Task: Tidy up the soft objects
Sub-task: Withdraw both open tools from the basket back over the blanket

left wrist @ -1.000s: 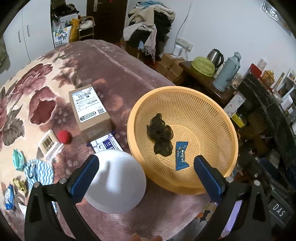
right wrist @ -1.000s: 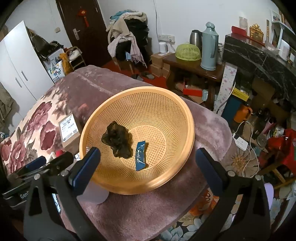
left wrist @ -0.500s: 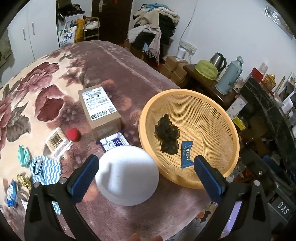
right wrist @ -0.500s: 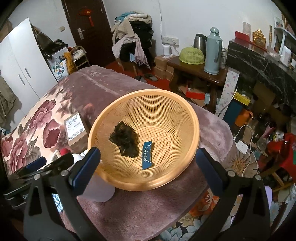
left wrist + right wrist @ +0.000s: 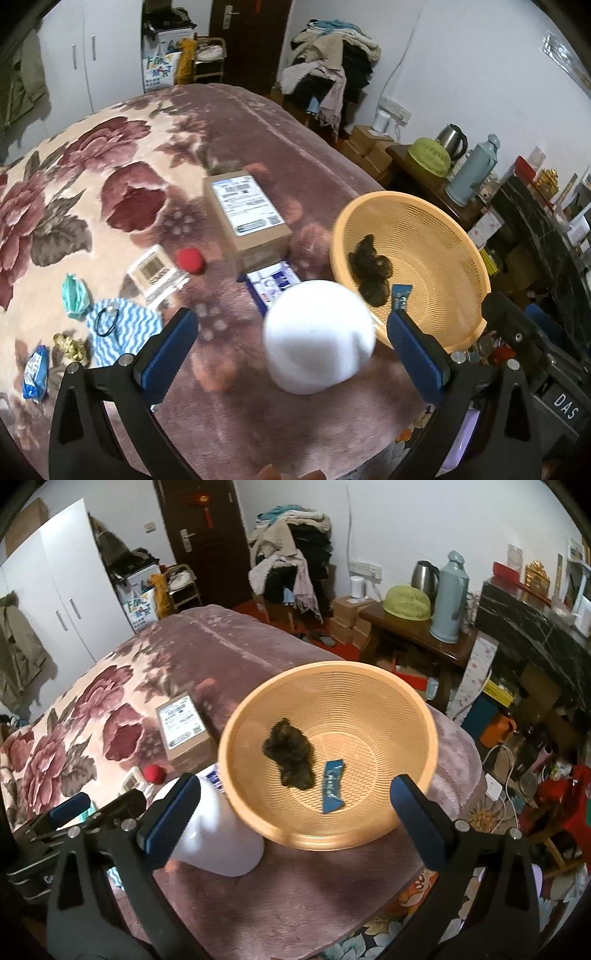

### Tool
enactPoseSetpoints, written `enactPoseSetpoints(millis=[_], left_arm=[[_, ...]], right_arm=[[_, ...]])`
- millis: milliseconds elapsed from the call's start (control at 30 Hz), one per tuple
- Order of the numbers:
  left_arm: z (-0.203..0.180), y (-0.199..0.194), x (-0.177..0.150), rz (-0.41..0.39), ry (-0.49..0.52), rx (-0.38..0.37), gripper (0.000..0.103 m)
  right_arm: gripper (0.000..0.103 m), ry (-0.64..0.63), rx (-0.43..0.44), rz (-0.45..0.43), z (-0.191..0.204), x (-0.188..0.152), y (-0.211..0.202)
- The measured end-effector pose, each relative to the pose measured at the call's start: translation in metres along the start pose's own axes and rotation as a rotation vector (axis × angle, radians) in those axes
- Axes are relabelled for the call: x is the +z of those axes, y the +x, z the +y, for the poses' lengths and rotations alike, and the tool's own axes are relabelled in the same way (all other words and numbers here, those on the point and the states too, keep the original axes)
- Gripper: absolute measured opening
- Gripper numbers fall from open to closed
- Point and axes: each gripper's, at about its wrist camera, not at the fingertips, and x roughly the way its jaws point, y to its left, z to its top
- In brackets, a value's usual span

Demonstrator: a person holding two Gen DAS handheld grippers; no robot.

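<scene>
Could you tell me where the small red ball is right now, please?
In the left wrist view, the red ball lies on the blanket, left of the cardboard box, beside the clear barcode box.

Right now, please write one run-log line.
left gripper: open, empty | right gripper: open, empty | basket: dark clump, blue packet

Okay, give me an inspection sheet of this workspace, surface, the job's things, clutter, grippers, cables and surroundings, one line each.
Surface: floral blanket over a bed.
Job's things: orange basket holding a dark scrunchie and a blue packet; teal pouch, striped cloth, red ball outside it.
Clutter: cardboard box, white dome, clear case.
Grippers: left gripper and right gripper open, empty.
Cables: white cords on the floor.
Surroundings: clothes pile, thermos, wardrobe.
</scene>
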Motion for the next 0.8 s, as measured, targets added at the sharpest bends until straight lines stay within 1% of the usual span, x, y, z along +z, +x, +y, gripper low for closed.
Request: enactPoseSetpoints(millis=[467,800], left_arm=[[0.063,-0.019,-0.016,-0.013,-0.081,0.044,0.102],[0.093,-0.025,-0.034,-0.006,-0.108,0.068,0.102]], right_arm=[[0.103,-0.093,0.043,0.013,0.053,-0.012,-0.004],[0.103,-0.151,0.061,0.034,0.083,-0.028,-0.005]])
